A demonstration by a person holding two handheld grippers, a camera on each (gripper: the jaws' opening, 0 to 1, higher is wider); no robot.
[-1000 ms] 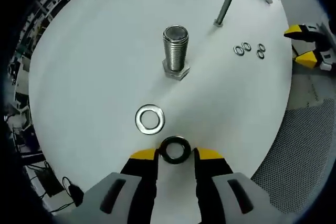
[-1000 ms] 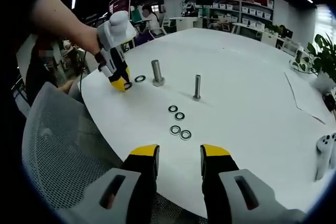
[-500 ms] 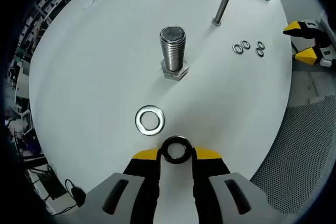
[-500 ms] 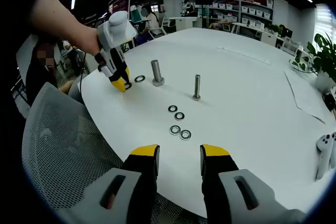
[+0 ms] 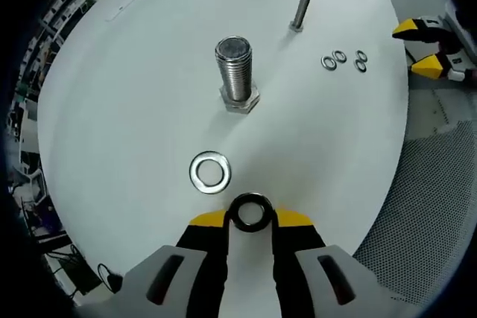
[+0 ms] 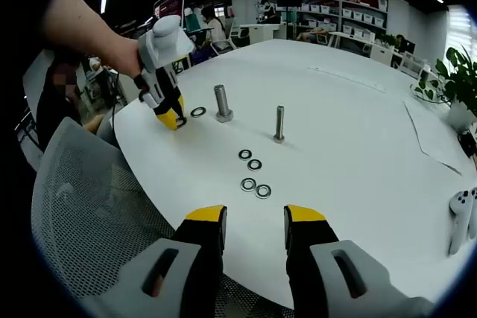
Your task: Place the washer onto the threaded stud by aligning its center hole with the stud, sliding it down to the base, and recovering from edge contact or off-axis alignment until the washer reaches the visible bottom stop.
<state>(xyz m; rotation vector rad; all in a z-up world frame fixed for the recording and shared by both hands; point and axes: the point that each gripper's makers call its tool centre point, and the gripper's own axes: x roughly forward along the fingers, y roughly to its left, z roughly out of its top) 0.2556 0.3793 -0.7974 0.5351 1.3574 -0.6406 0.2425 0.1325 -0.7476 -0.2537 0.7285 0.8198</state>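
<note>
A dark washer [image 5: 250, 212] is pinched between the tips of the left gripper [image 5: 250, 219], low over the table [image 5: 134, 87]; the pickup appears done. A carry forward to the large threaded stud [image 5: 235, 72] is called for next. The right gripper [image 6: 253, 223] is held open, idle

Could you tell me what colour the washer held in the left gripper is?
Black, seen best in the left gripper view: washer between the left gripper.

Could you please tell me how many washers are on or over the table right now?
6: a dark washer in the left claw, a large silver washer beside it, and four small washers clustered near the thin stud.
</note>
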